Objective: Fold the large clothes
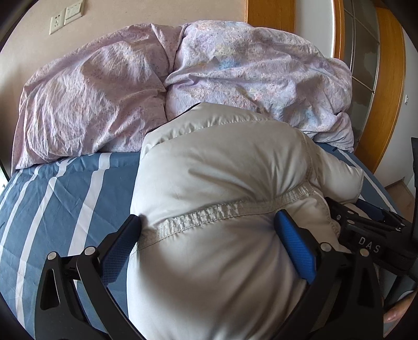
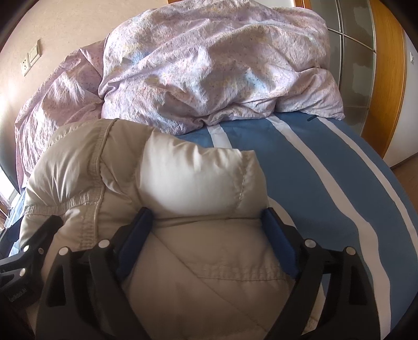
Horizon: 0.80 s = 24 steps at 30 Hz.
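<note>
Left tongs (image 1: 209, 240) are spread wide here, blue pads pressing each flank of a puffy cream down jacket (image 1: 222, 196), with a thick bulge of it and a stitched seam running across between the fingers, so they sit clamped around the padding rather than closed tight. Over on the right, the right tongs (image 2: 206, 235) do the same thing, both blue-lined fingers set apart and squeezing a fat roll of the same jacket (image 2: 183, 204), its pale sunlit panel swelling up just beyond the fingertips. The jacket lies bunched on the bed, on a blue sheet (image 1: 60, 198) with white stripes, and its far end butts up against a heaped lilac duvet (image 1: 235, 73) piled along the wall side. From the left view the right tongs (image 1: 365, 225) show at the right edge, touching the jacket's side; from the right view part of the left tongs (image 2: 31, 251) shows at the left edge, also against the fabric. A wall socket and switch (image 1: 66, 18) sit on the beige wall behind, and a wooden-framed wardrobe door (image 1: 365, 65) stands to the right
</note>
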{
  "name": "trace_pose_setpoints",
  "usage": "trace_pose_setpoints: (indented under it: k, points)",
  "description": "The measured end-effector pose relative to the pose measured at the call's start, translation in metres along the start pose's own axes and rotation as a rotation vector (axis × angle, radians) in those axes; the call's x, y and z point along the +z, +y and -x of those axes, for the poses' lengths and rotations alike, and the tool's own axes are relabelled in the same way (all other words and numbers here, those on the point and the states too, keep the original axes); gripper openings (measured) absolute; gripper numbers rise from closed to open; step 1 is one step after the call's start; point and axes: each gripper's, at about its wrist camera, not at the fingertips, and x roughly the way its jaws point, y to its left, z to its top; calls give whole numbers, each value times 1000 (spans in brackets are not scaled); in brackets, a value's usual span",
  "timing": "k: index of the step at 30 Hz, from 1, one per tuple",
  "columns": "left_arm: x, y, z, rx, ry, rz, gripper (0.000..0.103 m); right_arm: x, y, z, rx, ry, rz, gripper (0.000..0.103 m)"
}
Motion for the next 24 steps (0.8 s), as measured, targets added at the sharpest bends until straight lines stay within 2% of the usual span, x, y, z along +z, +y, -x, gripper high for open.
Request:
trace_pose_setpoints:
  k: [18,20,22,24]
  points:
    - [-1,-4,-5,35,16,-17,102,1,2,-4,-29,28,4,88]
    - [0,-3,-3,36,18,-18,102,1,2,-4,-38,42,4,89]
    - [3,-1,-1,27,35,-19,102,0,1,-3,-60,78,-3,97]
    - [3,3,3,3,44,-10,102,-2,-9,-2,-15,121,-63,97]
